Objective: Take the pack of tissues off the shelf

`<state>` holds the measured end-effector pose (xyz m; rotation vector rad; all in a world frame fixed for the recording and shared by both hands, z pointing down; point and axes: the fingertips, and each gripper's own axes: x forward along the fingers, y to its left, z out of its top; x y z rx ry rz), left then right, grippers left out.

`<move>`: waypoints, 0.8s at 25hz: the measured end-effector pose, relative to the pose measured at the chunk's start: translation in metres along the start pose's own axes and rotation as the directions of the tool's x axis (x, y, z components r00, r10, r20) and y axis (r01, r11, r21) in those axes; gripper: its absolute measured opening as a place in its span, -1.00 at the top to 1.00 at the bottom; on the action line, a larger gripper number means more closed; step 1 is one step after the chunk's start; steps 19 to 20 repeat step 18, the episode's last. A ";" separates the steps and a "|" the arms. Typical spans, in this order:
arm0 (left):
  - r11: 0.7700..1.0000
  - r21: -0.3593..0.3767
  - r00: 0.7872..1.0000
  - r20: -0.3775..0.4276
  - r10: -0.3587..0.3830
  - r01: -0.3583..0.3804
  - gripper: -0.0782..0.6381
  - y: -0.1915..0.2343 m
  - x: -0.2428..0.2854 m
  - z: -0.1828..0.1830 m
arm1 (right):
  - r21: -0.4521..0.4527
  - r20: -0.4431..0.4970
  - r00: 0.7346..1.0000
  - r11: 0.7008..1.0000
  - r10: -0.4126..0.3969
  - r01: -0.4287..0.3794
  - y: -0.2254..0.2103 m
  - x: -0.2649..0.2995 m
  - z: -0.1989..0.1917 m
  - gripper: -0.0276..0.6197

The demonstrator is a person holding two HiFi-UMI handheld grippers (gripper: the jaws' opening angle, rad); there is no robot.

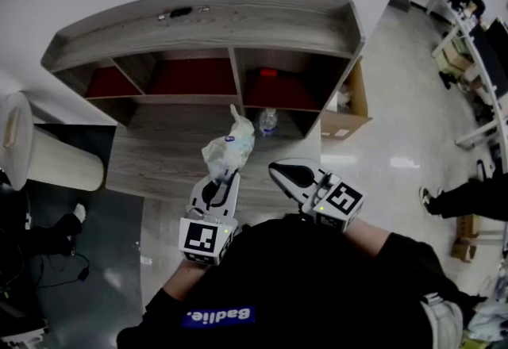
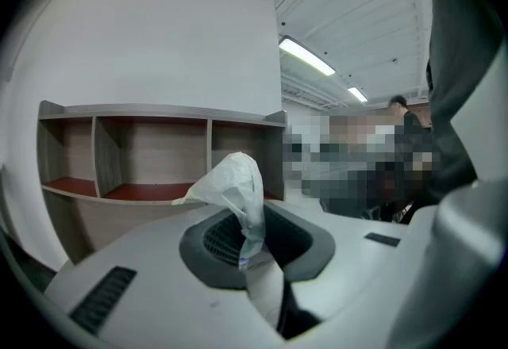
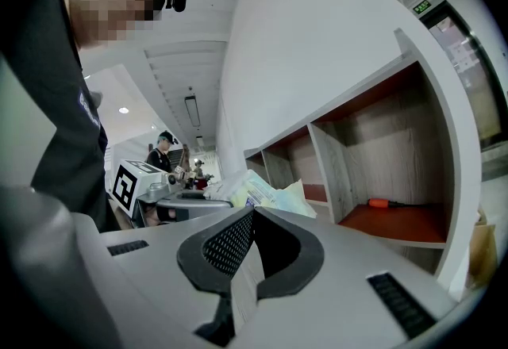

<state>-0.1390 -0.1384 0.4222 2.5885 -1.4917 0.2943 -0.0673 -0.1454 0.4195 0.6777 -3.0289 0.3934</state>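
The left gripper [image 1: 228,174] pinches the pack of tissues [image 1: 230,147] by one end to keep it clear of the shelf [image 1: 206,22], while the right gripper [image 1: 275,170] stays out of the way beside it, closed and empty.

your pack of tissues [image 1: 229,146], crumpled whitish plastic, bit of blue print, pinched upright in the jaws of your left gripper [image 1: 223,179], off the wooden shelf [image 1: 238,26]
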 end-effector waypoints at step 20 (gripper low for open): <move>1.000 0.010 1.000 0.003 0.016 -0.016 0.65 0.013 -0.002 -0.002 | 0.004 0.002 1.000 1.000 0.006 -0.006 0.000 0.012 0.002 0.83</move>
